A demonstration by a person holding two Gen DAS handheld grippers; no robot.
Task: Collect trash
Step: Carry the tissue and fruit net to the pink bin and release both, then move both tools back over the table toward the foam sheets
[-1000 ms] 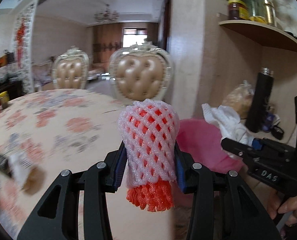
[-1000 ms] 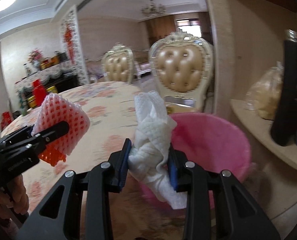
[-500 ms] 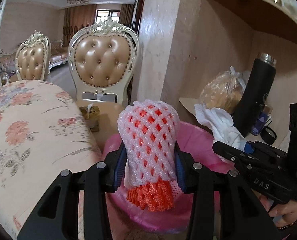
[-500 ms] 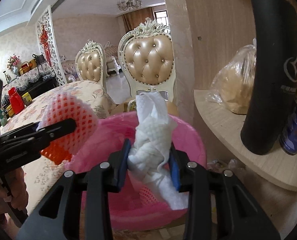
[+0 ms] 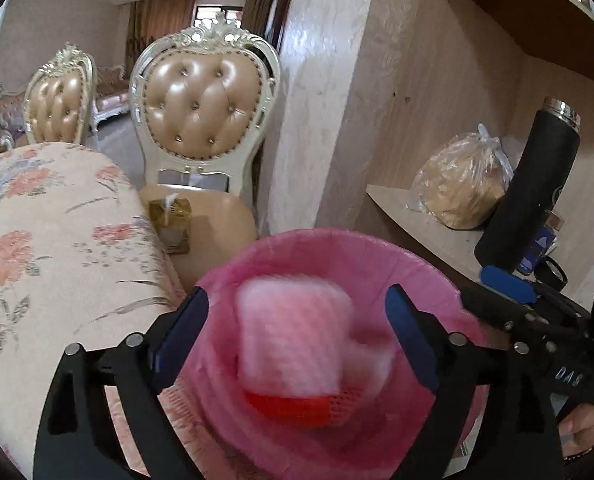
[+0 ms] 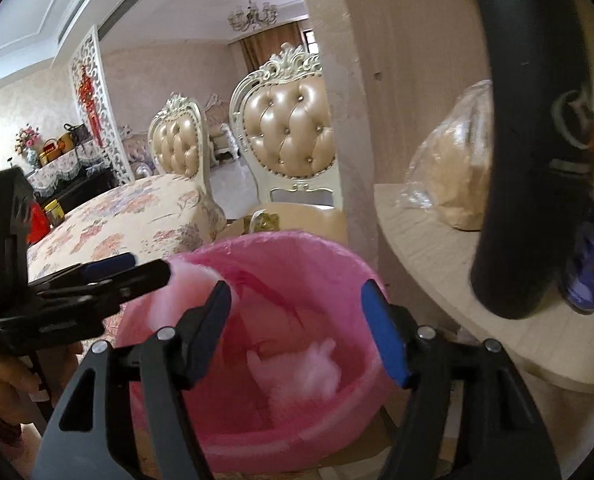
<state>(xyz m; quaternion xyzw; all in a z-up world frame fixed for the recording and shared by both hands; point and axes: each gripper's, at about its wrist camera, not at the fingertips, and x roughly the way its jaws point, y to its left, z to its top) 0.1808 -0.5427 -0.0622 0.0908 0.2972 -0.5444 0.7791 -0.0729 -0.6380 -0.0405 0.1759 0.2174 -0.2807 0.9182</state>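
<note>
A pink-lined trash bin sits below both grippers. My left gripper is open above it; the pink and orange foam fruit net is blurred between the fingers, falling into the bin. My right gripper is open over the bin, and the crumpled white tissue is blurred inside it. The left gripper also shows at the left of the right wrist view, with the net at its tip.
A floral-cloth table lies left of the bin. A padded chair stands behind it. A wooden shelf on the right holds a bagged loaf and a black flask.
Both grippers opened over the bin. The foam net and the tissue left the fingers and dropped toward the bin. Both grippers moved closer to the bin.
</note>
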